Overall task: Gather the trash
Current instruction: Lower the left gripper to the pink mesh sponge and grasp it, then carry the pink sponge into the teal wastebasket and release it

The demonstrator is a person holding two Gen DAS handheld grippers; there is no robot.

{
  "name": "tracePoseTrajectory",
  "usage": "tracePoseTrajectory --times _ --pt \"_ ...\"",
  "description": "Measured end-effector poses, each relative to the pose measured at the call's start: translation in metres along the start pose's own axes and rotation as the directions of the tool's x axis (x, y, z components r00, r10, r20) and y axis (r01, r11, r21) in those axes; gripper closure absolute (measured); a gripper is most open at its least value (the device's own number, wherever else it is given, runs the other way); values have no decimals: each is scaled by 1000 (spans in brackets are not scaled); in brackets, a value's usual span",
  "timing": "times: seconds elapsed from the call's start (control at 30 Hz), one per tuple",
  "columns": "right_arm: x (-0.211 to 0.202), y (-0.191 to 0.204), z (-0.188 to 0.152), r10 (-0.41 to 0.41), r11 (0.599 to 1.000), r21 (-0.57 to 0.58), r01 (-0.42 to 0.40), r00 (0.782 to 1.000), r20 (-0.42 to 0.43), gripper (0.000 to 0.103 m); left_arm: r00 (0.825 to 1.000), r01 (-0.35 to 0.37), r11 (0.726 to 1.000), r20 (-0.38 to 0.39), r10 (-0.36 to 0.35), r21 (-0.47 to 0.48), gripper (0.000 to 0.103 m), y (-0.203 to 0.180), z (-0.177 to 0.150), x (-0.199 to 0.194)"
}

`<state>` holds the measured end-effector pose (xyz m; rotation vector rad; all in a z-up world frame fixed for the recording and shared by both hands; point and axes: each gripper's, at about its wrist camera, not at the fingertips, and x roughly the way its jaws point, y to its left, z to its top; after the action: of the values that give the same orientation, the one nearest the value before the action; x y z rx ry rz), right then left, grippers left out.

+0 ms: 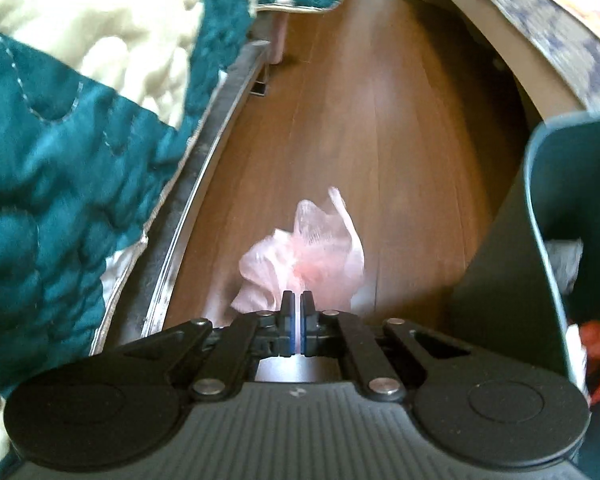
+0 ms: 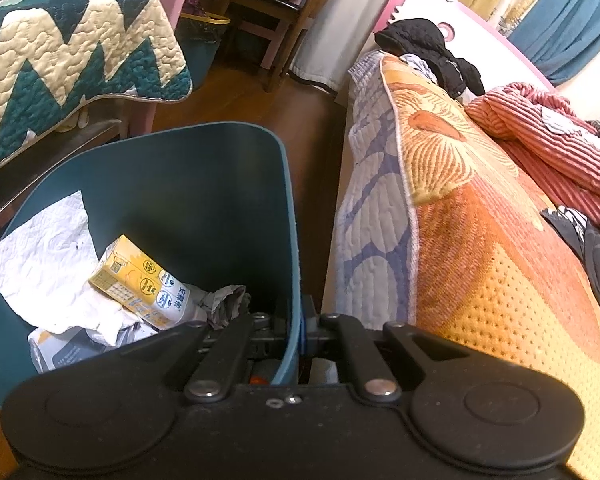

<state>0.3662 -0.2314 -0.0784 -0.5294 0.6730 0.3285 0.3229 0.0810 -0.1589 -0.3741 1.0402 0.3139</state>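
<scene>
My left gripper [image 1: 297, 300] is shut on a crumpled pink plastic bag [image 1: 308, 248] and holds it above the wooden floor [image 1: 360, 100]. The teal trash bin [image 1: 560, 208] stands close on its right. My right gripper [image 2: 296, 316] is shut on the right wall of the same bin [image 2: 204, 184], one finger inside and one outside. Inside the bin lie white crumpled paper [image 2: 44, 256], a yellow drink carton [image 2: 140, 284], grey crumpled paper [image 2: 226, 304] and other scraps.
A bed with a teal and cream quilt [image 1: 60, 140] and a metal frame [image 1: 204, 152] borders the floor strip on the left. A second bed with an orange cover [image 2: 480, 240] and clothes [image 2: 540, 128] lies right of the bin. A chair [image 2: 268, 12] stands far off.
</scene>
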Motion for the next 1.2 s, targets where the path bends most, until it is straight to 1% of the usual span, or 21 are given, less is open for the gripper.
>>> tracePoseTrajectory --times 0.07,0.13,0.17,0.2,0.23,0.27,0.3,0.37,0.43,0.5,0.63,0.67,0.7,0.73,0.8,0.83,0.97,1.07,1.13,1.2 --pt "0 -1 0 2 1000 3 -2 1000 1 98 999 25 999 -27 -26 -46 98 6 4 7" --pt "1 -2 0 3 1000 8 -3 1000 1 98 999 9 998 -52 -12 -59 92 7 7 19" --pt "1 -2 0 3 1000 9 -3 1000 0 98 998 1 998 -58 -4 -56 82 5 8 25" --pt "1 -3 0 3 1000 11 -3 1000 0 98 998 2 998 -66 -6 -56 69 5 9 31" --pt "1 -3 0 3 1000 13 -3 1000 -1 98 997 -3 998 -74 -2 -64 62 4 9 39" --pt "1 -3 0 1 1000 12 -1 1000 -2 98 997 -16 997 -80 10 -73 46 4 7 44" --pt "1 -3 -1 -1 1000 11 1 1000 -2 98 997 -32 996 -76 26 -78 38 4 7 50" --pt "1 -2 -1 -4 1000 11 4 1000 -3 98 995 -77 995 -68 72 -65 36 3 8 60" --pt "2 -2 -1 -5 1000 11 5 1000 -5 98 992 -90 995 -98 85 -50 36 3 10 73" --pt "4 -3 -1 -6 1000 16 6 1000 -9 98 989 -107 994 -104 103 -34 36 2 11 84" --pt "6 -3 -2 -9 1000 19 9 1000 -15 98 990 -80 997 -118 80 0 38 -2 12 102" --pt "6 -2 -1 -9 1000 20 9 1000 -15 98 989 -80 997 -122 80 7 46 -4 11 106" --pt "6 -2 -1 -9 1000 19 9 1000 -15 98 989 -77 997 -129 78 11 67 -4 10 108" --pt "6 -2 -1 -8 1000 18 9 1000 -15 98 988 -73 997 -139 74 13 77 -5 11 112" --pt "6 -1 -1 -8 1000 15 8 1000 -15 98 986 -68 998 -151 69 9 92 -3 10 114" --pt "5 0 -1 -9 1000 12 9 1000 -15 98 987 -68 998 -144 70 16 96 -4 9 112" --pt "4 2 -1 -8 1000 -1 8 1000 -10 98 992 -75 997 -96 78 29 97 -6 7 95" --pt "4 1 0 -5 1000 -2 5 1000 -7 98 996 -61 998 -67 61 10 98 -6 -1 68" --pt "4 2 0 -6 1000 -2 6 1000 -5 98 998 -33 999 -51 33 -10 99 -5 -6 47" --pt "4 1 0 -3 1000 2 3 1000 -8 98 999 -28 1000 -36 28 -6 99 -5 -12 27"
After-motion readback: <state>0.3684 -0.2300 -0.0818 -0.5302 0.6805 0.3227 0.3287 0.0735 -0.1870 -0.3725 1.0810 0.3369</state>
